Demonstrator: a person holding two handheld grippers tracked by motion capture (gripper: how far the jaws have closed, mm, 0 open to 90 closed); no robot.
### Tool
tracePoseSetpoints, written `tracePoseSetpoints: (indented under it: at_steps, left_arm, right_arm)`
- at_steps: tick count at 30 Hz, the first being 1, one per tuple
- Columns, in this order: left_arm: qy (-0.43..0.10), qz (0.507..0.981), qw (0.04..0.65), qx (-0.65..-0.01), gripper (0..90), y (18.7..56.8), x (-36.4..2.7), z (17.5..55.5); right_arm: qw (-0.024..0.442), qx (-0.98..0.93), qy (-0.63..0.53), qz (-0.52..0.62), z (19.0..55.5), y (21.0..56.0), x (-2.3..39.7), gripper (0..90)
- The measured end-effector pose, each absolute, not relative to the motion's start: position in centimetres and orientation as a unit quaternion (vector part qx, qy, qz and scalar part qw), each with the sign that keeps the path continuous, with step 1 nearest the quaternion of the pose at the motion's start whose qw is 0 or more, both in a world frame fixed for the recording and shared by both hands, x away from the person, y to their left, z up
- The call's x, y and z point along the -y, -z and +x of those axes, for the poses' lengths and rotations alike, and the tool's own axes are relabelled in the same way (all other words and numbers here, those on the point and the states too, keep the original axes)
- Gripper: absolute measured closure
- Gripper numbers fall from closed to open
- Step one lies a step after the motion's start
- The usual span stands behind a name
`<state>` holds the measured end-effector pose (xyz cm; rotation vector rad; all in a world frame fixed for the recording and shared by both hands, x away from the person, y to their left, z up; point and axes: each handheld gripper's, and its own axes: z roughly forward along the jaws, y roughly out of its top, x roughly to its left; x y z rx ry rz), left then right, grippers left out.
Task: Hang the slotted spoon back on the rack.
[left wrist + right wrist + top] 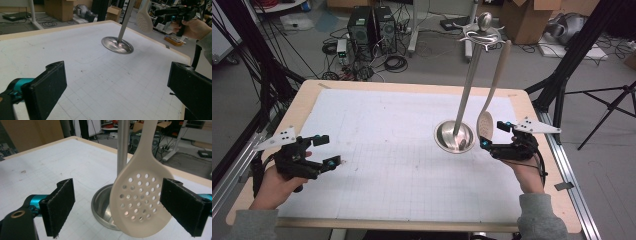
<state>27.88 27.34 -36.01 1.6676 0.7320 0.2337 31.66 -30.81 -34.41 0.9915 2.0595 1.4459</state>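
A beige slotted spoon (485, 125) hangs by its long handle from the hooks atop a metal stand (468, 85), its head just above the table beside the round steel base (454, 136). My right gripper (493, 134) is level with the spoon head and open. In the right gripper view the perforated head (138, 200) sits between the wide-apart jaws of the right gripper (117, 195), close to the right pad (185, 205) and well clear of the left one. My left gripper (331, 150) rests low at the table's left, open with nothing in it (115, 92).
A white gridded mat (387, 165) covers the wooden table (307, 100). Computer towers (371, 27), cables and cardboard boxes (522, 20) lie on the floor beyond the far edge. A black tripod (612, 107) stands off the right side.
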Motion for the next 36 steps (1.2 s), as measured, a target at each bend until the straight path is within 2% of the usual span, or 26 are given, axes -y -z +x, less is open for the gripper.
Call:
tracePoseSetpoints:
  at_steps: [17, 36]
  left_arm:
    - [-0.110, 0.724, 0.607, -0.309, 2.7, 36.0, -26.7, 28.1]
    - [-0.131, 0.724, 0.601, -0.313, 2.7, 36.2, -27.3, 28.3]
  right_arm:
    - [0.210, -0.725, -0.532, 0.385, 29.7, 37.1, 32.1, 11.5]
    - [0.181, -0.736, -0.540, 0.366, 28.5, 37.6, 34.4, 11.6]
